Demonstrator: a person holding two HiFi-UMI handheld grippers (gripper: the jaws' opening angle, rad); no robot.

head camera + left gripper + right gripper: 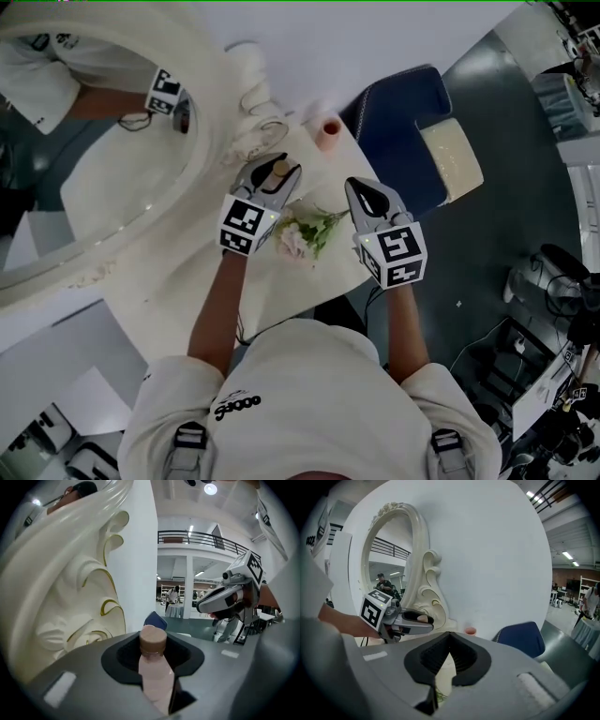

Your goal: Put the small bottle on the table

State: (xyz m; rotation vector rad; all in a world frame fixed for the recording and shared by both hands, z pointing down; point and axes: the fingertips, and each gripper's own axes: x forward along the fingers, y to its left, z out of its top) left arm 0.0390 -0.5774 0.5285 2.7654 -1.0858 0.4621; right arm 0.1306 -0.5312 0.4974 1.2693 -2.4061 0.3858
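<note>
A small pale-pink bottle (155,670) with a brown cap (279,170) stands upright between the jaws of my left gripper (266,181), which is shut on its body. The bottle hangs above the far part of the small white table (330,169), close to the ornate mirror frame (246,112). In the left gripper view the cap pokes up past the left gripper (153,644). My right gripper (367,199) hovers over the table's right side, jaws together and nothing in them. The right gripper view shows the right gripper (449,638) closed, with the left gripper (401,620) off to the left.
A bunch of pale flowers (305,234) lies on the table's near part. A pink cup (330,131) stands at the far end by the wall. A blue chair (403,122) with a cream cushion (452,157) sits to the right. The big mirror (103,141) fills the left.
</note>
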